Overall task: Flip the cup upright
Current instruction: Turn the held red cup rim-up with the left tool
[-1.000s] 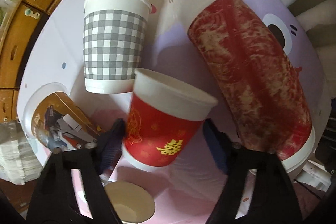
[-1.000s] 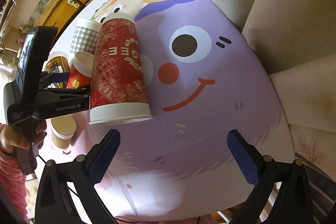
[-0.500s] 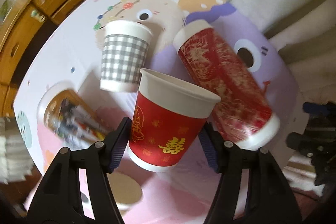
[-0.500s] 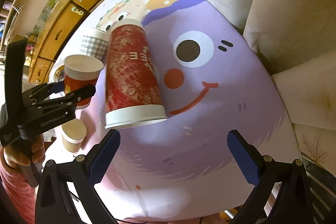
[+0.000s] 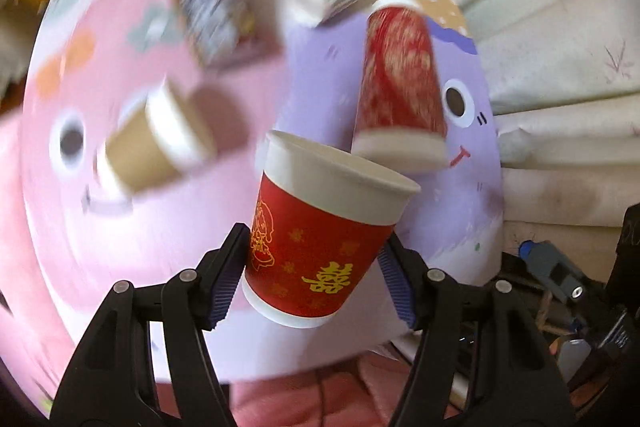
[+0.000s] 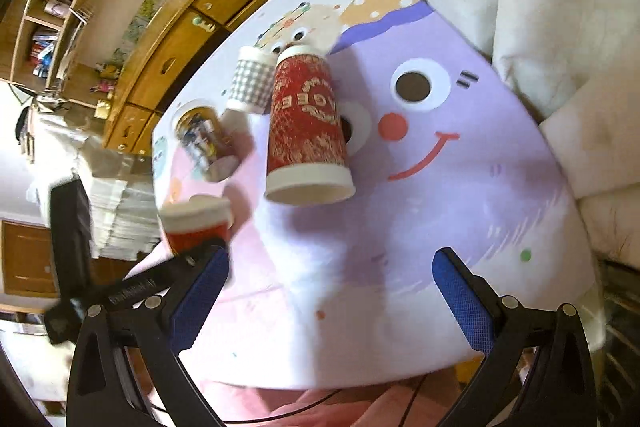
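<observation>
My left gripper (image 5: 312, 267) is shut on a short red cup with gold characters (image 5: 320, 247) and holds it in the air above the table's front edge, its mouth up and tilted away. The same cup shows at the left of the right wrist view (image 6: 196, 227). My right gripper (image 6: 330, 293) is open and empty above the front of the table. A tall red cup (image 6: 306, 127) lies on its side on the mat, its open mouth toward me; it also shows in the left wrist view (image 5: 400, 83).
A grey checked cup (image 6: 250, 85), a printed dark cup (image 6: 204, 143) and a brown cup (image 5: 156, 143) stand or lie on the cartoon mat (image 6: 440, 187). Wooden drawers (image 6: 192, 39) are behind, cushions (image 6: 540, 7) to the right.
My left gripper has lifted the short red cup up and back toward the table's front edge, and its view has swung. My right gripper has pulled back a little.
</observation>
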{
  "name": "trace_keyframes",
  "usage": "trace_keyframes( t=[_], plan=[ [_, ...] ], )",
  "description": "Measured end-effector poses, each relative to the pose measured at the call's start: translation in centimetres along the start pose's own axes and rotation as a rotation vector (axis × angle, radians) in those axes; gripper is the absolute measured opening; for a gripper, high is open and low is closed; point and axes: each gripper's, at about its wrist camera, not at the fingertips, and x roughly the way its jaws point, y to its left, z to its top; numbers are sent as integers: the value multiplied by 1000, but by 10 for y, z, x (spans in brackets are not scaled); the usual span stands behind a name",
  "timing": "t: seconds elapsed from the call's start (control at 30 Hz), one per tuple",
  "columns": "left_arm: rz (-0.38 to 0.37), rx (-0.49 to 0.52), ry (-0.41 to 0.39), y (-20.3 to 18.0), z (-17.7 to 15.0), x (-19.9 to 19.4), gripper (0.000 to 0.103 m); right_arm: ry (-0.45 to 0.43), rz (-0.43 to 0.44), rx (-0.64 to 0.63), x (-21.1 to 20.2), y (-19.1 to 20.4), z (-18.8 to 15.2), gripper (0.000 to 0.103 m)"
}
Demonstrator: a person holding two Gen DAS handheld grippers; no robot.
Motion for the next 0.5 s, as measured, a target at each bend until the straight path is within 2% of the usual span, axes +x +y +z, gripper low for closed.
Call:
trace_keyframes(
  t=[0.1,0.23,0.4,0.5],
  plan=[
    [-46,-93,34,18,-31,11,61,47,37,12,3,2,-17,103],
    [-36,-164,62,25,-63,34,61,124,71,41,16,-1,-38,103],
    [-55,-245,85,30,-92,59,62,208,66,87,36,-11,-58,103],
    [-105,-323,113,35,-104,74,62,249,52,104,48,-18,-66,103]
  ],
)
